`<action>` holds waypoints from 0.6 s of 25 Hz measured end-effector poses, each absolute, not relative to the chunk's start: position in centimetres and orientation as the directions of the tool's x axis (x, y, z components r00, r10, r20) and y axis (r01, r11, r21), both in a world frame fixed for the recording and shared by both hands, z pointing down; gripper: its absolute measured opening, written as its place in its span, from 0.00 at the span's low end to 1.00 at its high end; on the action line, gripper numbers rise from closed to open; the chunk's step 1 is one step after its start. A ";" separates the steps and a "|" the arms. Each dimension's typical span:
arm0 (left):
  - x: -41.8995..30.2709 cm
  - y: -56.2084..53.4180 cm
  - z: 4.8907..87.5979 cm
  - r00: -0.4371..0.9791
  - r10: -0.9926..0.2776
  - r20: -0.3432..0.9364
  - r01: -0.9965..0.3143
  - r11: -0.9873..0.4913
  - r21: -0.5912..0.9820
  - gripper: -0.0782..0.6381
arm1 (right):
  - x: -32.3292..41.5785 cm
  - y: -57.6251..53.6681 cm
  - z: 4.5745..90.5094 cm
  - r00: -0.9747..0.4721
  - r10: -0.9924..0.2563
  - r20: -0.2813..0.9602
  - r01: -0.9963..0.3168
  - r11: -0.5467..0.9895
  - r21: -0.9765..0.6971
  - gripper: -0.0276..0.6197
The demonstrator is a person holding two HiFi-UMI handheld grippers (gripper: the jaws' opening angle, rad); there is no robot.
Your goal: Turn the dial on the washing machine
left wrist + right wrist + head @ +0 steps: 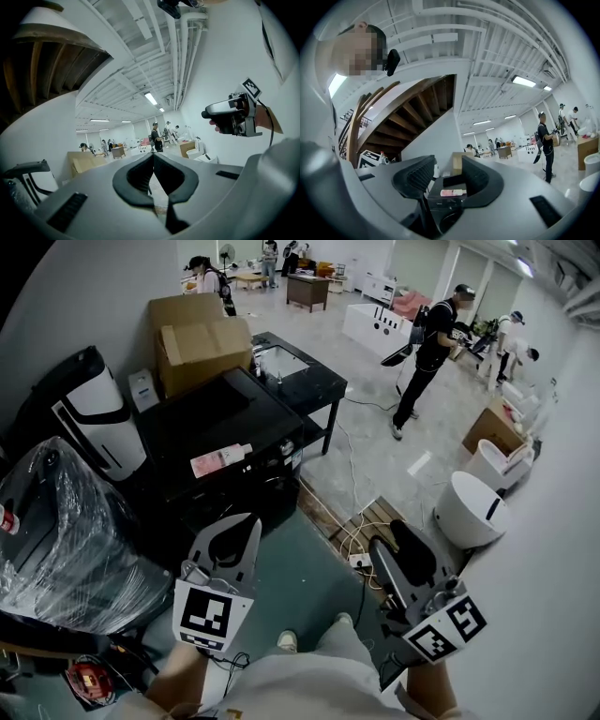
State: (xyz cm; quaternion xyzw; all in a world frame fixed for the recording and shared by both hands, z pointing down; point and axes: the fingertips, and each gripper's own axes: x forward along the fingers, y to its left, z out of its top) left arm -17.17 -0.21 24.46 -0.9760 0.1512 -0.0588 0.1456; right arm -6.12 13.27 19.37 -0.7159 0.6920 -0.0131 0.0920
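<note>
The black washing machine (225,427) stands ahead of me, with a pink packet (220,460) lying on its top. Its dial is too small to make out. My left gripper (251,520) hovers in front of the machine's lower right corner, its jaws closed tip to tip and empty (153,157). My right gripper (392,538) is held further right over the floor. In the right gripper view its jaws (447,176) stand apart with nothing between them, and the washing machine (445,201) and the pink packet (453,192) show beyond the gap. A hand holds the right gripper (229,115) in the left gripper view.
A cardboard box (202,348) sits behind the machine and a black table (314,390) to its right. A white appliance (98,418) and a plastic-wrapped bundle (66,531) stand at the left. Cables and a power strip (361,561) lie by a pallet. Round white units (469,507) and people (427,352) are beyond.
</note>
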 end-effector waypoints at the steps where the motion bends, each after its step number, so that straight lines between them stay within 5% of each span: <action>1: -17.0 -0.3 24.5 0.947 -0.313 0.071 -0.279 -0.913 -0.297 0.13 | -5.7 13.3 19.5 0.057 -0.992 -0.112 -0.986 -0.039 -0.161 0.37; 15: -11.3 -5.6 25.7 0.870 -0.480 0.112 -0.425 -0.846 -0.321 0.13 | 7.0 6.7 21.5 0.065 -0.995 -0.079 -0.976 -0.047 -0.212 0.47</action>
